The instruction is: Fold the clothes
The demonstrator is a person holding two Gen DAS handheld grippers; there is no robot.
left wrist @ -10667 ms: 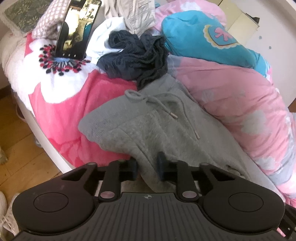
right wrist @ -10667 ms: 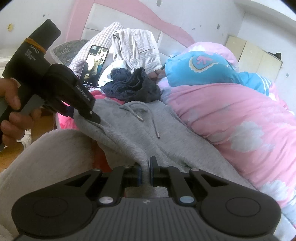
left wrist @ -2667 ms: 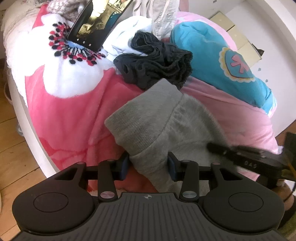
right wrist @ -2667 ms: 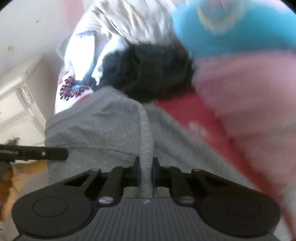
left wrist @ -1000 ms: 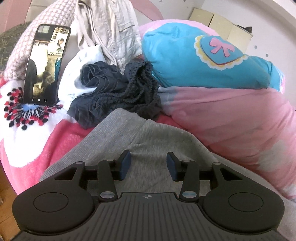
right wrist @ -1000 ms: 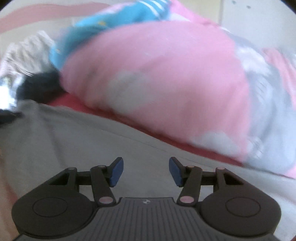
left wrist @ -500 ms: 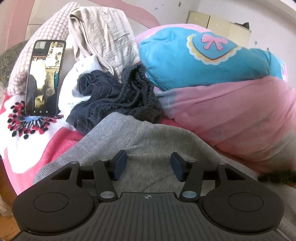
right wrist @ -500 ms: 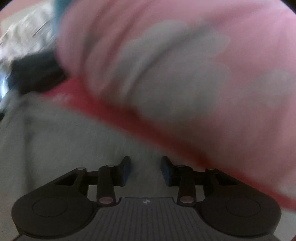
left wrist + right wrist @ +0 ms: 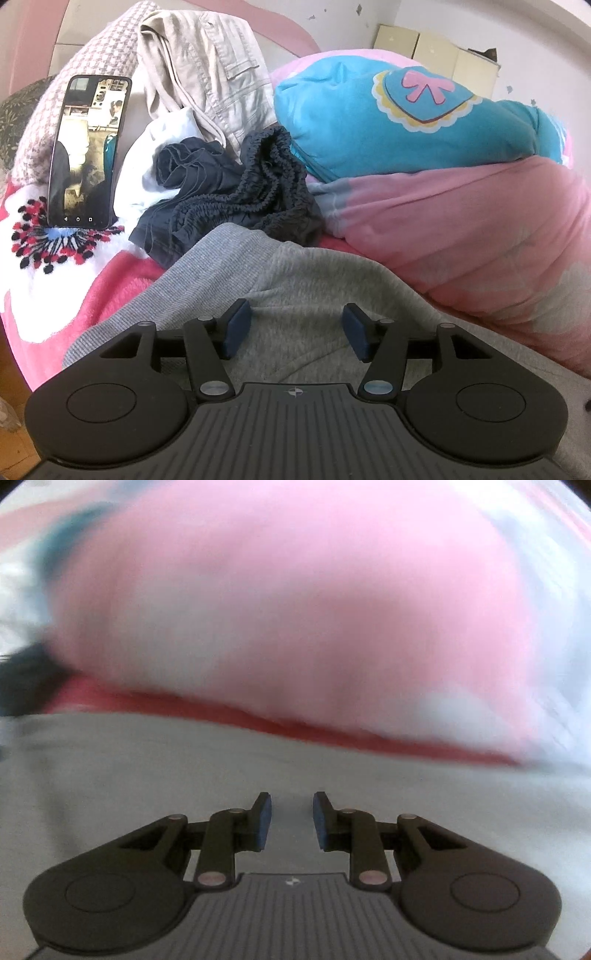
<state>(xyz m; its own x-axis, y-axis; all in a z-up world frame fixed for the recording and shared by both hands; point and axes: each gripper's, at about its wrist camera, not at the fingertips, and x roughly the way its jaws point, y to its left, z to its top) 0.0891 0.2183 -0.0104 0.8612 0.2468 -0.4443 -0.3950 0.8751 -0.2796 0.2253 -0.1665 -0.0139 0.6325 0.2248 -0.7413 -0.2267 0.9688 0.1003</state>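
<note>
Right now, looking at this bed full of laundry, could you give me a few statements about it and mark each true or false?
1. A phone leans upright on the bed. True.
2. The left hand-held gripper clamps the dark shorts. False: it is open over the grey sweatpants.
3. The beige trousers lie behind the dark shorts. True.
4. The right hand-held gripper hovers over a blue pillow. False: grey fabric lies under its closing jaws.

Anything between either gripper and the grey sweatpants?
Nothing visible. The left gripper is open over the grey sweatpants. The right gripper has just been closing over the same cloth, a gap showing between its pads.
</note>
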